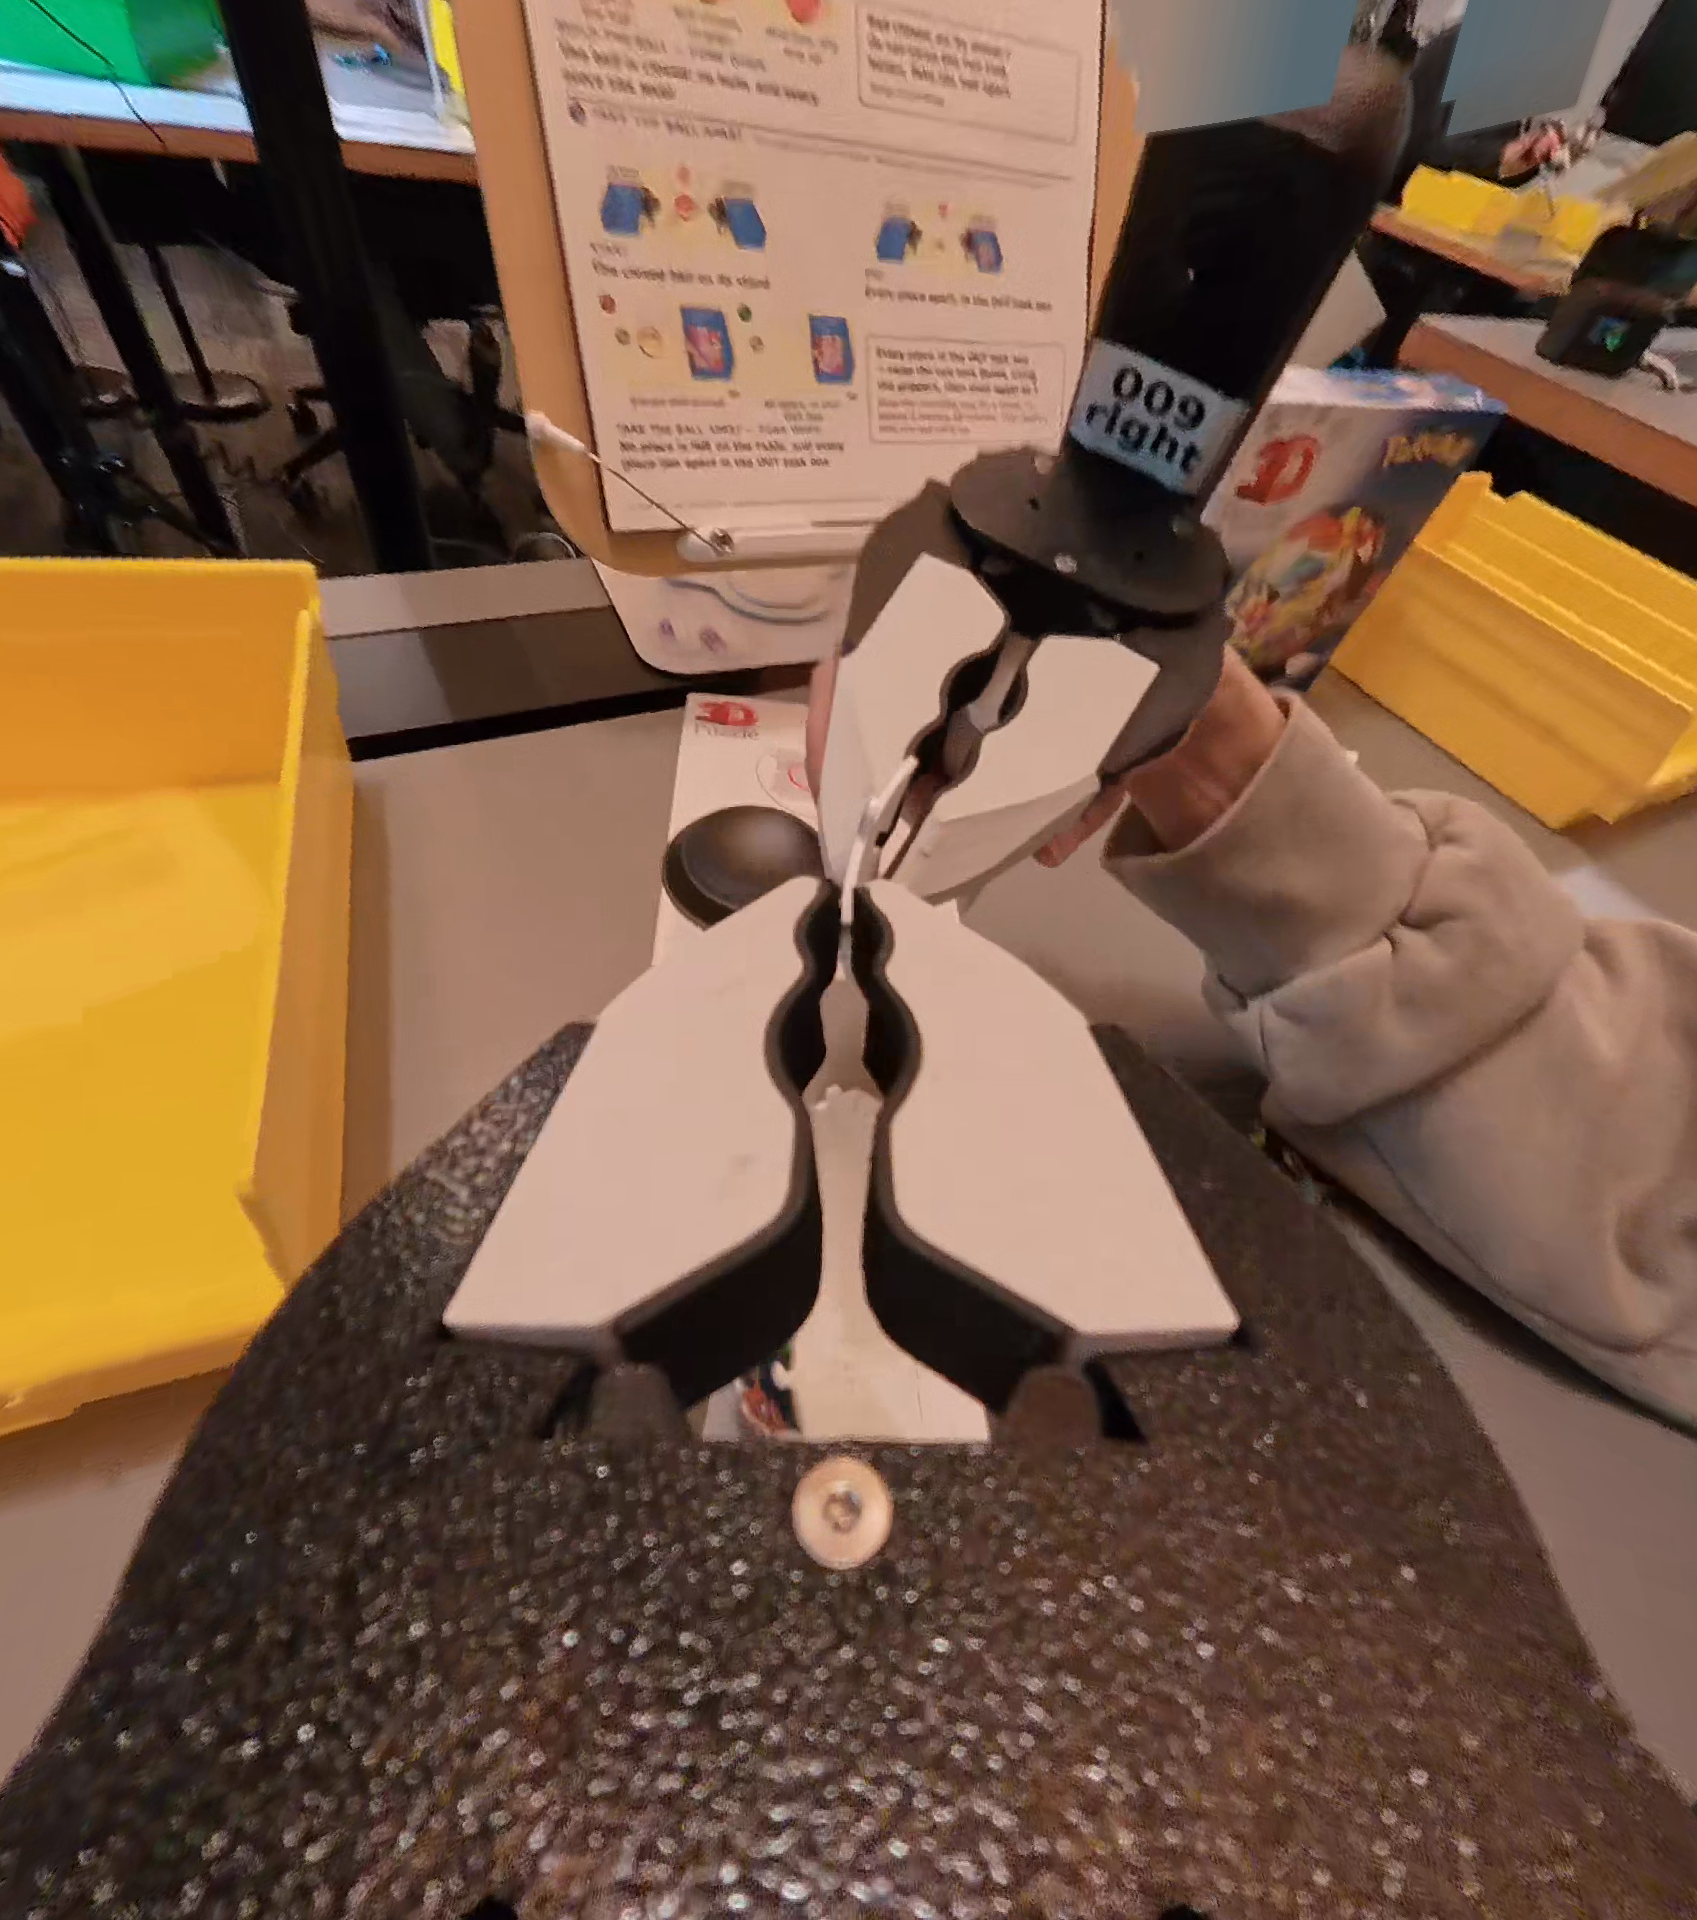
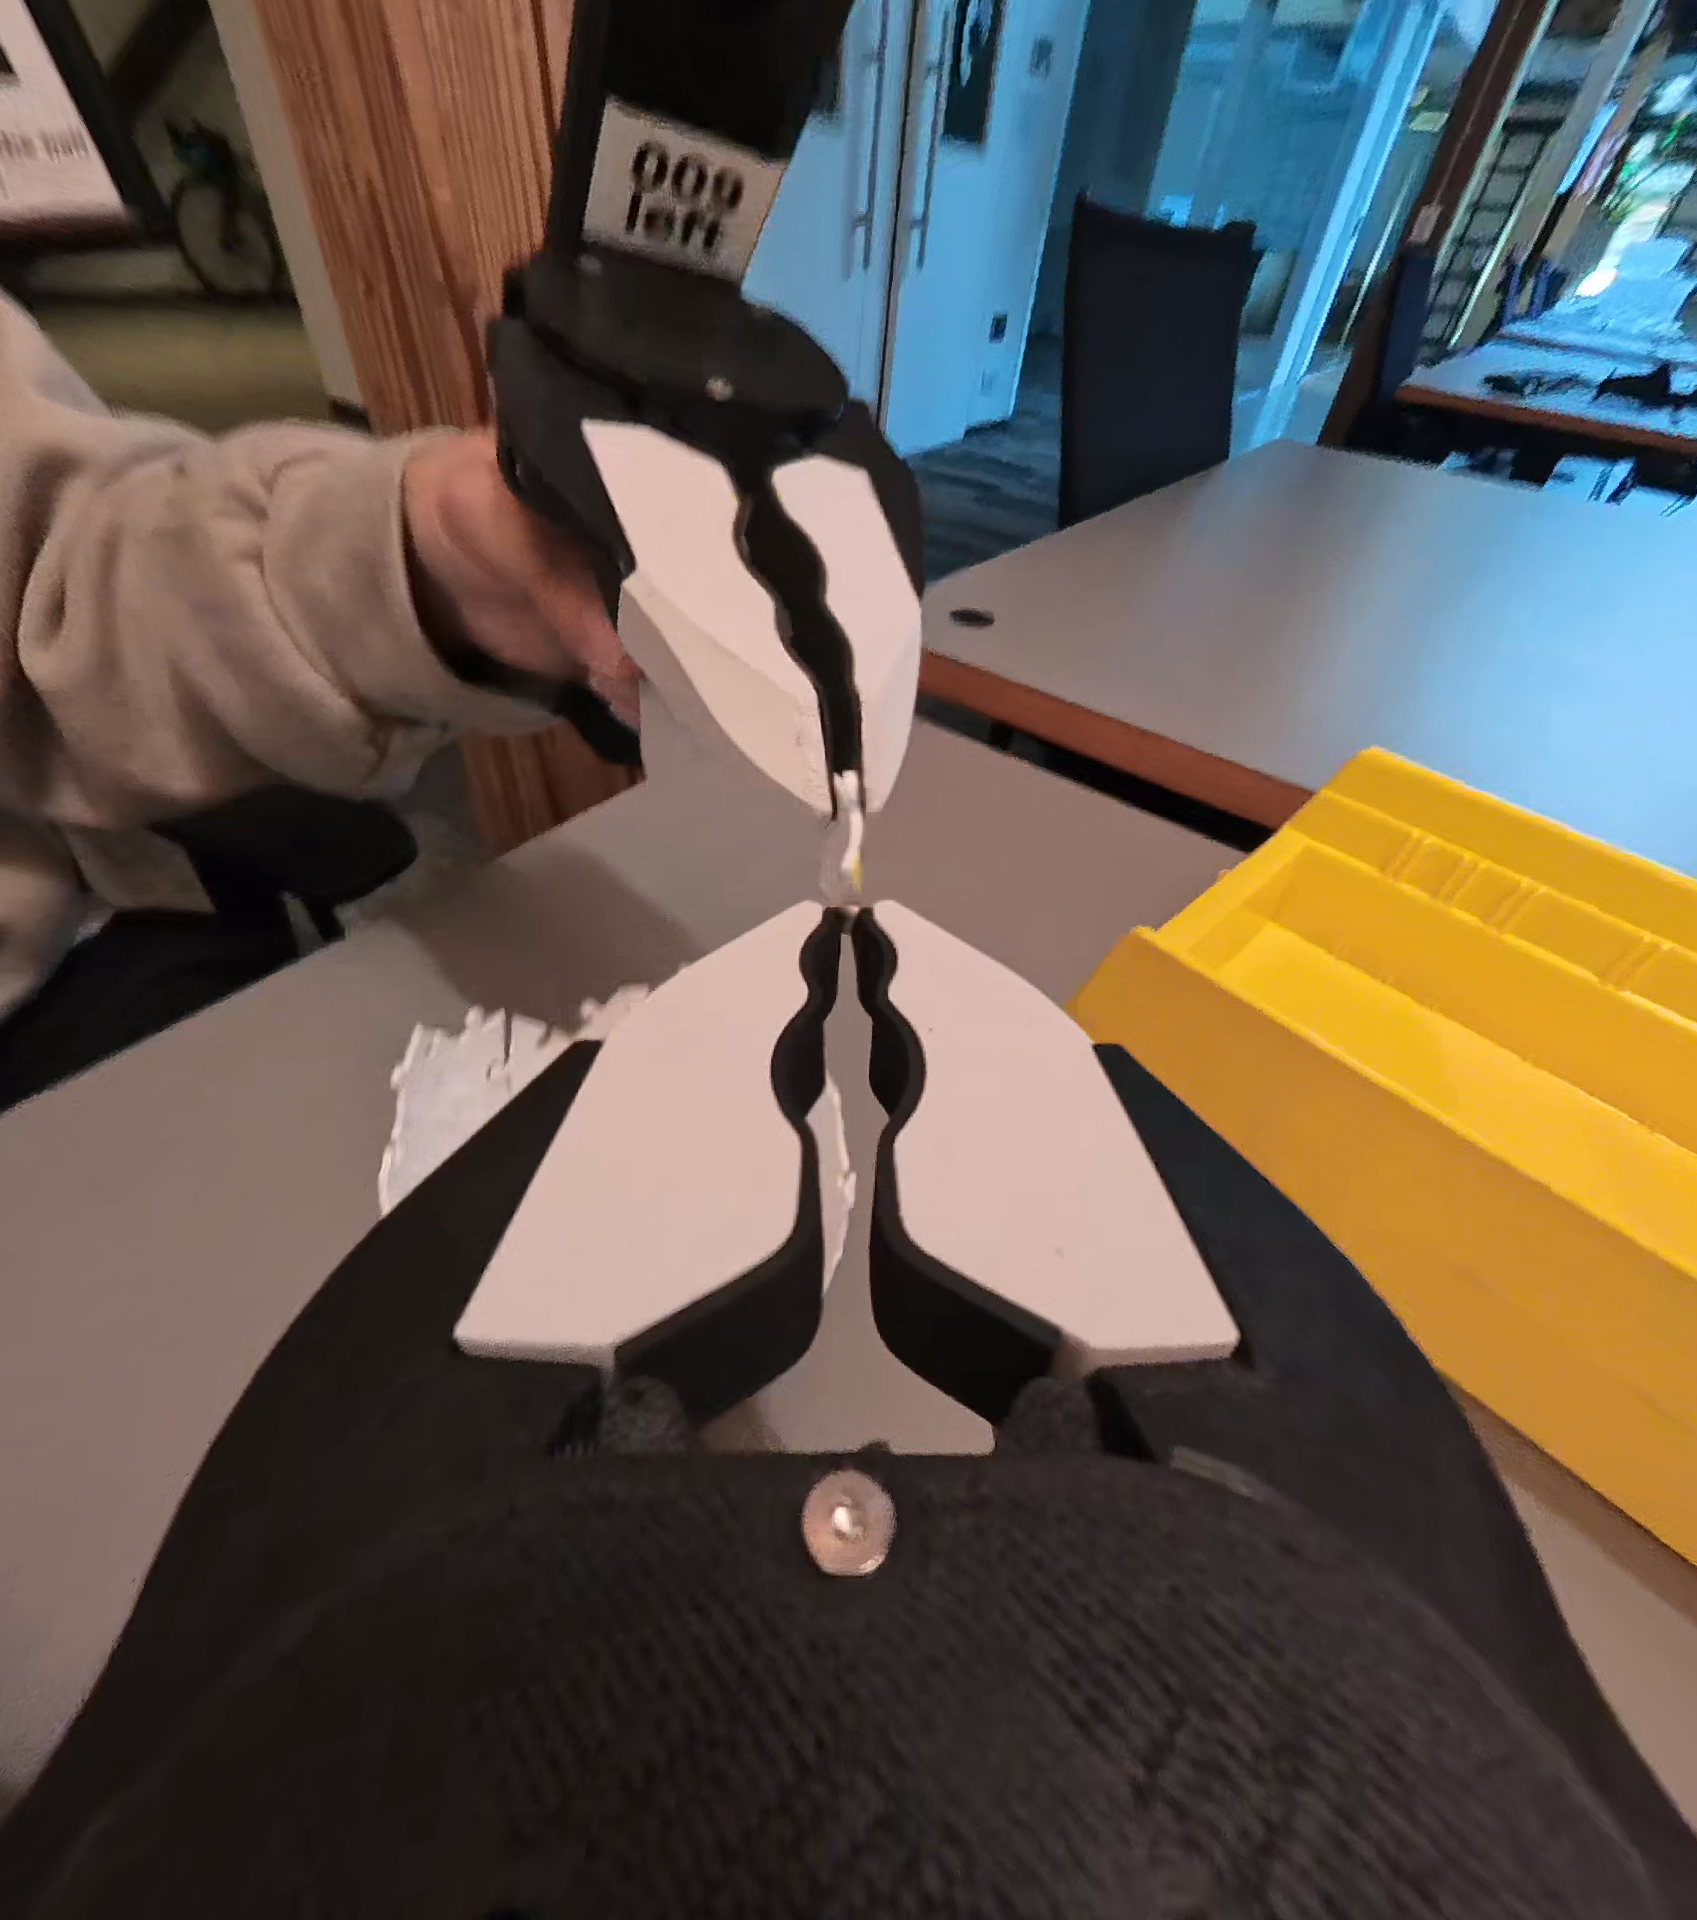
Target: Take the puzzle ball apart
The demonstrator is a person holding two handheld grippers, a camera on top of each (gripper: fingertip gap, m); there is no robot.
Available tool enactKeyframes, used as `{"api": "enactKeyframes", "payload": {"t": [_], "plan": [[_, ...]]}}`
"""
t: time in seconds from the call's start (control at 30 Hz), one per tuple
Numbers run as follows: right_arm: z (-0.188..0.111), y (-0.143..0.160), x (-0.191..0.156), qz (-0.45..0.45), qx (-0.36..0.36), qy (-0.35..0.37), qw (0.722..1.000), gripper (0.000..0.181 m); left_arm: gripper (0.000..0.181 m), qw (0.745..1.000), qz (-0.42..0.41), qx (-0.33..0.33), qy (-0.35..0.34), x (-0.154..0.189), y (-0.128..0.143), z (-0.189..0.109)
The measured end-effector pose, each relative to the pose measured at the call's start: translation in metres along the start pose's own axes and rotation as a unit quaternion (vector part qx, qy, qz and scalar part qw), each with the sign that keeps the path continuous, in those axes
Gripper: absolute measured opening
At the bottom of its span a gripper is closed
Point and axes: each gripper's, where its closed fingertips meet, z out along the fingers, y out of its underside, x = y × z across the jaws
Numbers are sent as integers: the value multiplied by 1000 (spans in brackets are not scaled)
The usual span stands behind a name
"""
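Observation:
A small white curved puzzle piece [image 1: 863, 844] hangs in the air between the two grippers, tip to tip. My left gripper [image 1: 839, 920] is shut on its near end. My right gripper [image 1: 891, 831], held by a hand in a beige sleeve, is shut on its far end. In the right wrist view my right gripper [image 2: 842, 914] pinches the lower end of the piece [image 2: 844, 857], and the left gripper [image 2: 849, 795] pinches the upper end. A white slab of joined puzzle pieces [image 2: 470, 1081] lies on the grey table under the right gripper.
A black round stand [image 1: 735, 868] sits on a white leaflet behind the grippers. A yellow bin [image 1: 96, 935] is at the left, and a second yellow bin [image 1: 1550, 665] at the right, also in the right wrist view [image 2: 1446, 1091]. A colourful puzzle box [image 1: 1343, 520] and an instruction sheet [image 1: 802, 260] stand at the back.

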Motion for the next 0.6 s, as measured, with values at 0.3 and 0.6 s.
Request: {"api": "enactKeyframes", "payload": {"t": [0.3,0.6], "plan": [[14,48,-9,-20,-138,-30,990,2,27,981,59,-185,-21,-4,45,12],[21,63,-10,11,-150,-48,988,2,15,955,64,-288,-38,-1,63,19]]}}
